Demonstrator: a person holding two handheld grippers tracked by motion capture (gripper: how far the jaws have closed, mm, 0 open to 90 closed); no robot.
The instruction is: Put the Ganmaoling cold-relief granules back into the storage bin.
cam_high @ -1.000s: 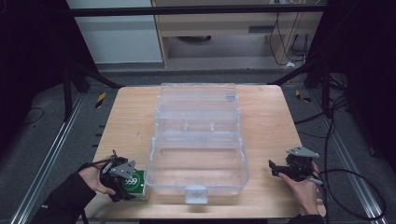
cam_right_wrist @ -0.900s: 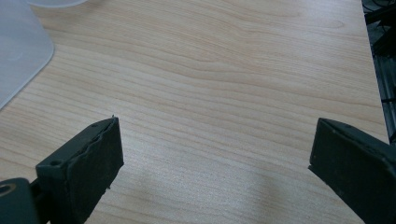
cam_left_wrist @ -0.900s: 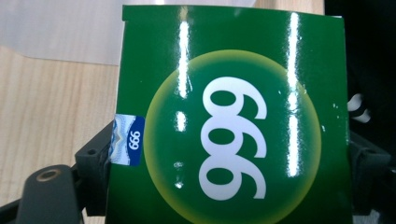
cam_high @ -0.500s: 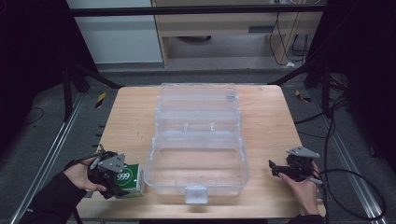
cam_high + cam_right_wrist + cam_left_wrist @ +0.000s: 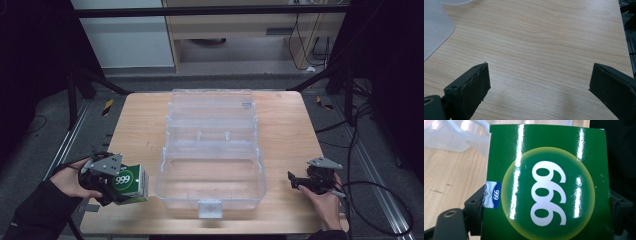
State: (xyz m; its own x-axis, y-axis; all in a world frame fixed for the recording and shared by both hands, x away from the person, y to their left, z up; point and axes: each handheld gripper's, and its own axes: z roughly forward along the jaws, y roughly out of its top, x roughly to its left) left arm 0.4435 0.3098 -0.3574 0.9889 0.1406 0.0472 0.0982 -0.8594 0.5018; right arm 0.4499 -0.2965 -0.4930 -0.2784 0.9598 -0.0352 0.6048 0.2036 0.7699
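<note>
Dark floor and black frame rails surround a pale wooden worktop (image 5: 140, 125), with a white cabinet and a wooden shelf unit behind it. At the middle of the worktop stands a clear plastic organiser box (image 5: 210, 160), its lid thrown open toward the far side and a latch tab on its near wall.

At the near left corner, the left gripper (image 5: 107, 180) pinches a green carton (image 5: 131, 184) printed with a white "999" inside a yellow-edged circle. In the left gripper view the carton (image 5: 549, 185) sits between the two black jaws, which press on its opposite sides; a small blue-and-white sticker is on its edge by one jaw. The carton is held just beside the organiser box's left wall, tilted, and appears lifted off the wood.

At the near right, the right gripper (image 5: 300, 181) lies low over the worktop, well apart from the box. In the right gripper view (image 5: 537, 90) its jaws are spread wide with bare wood grain between them.
</note>
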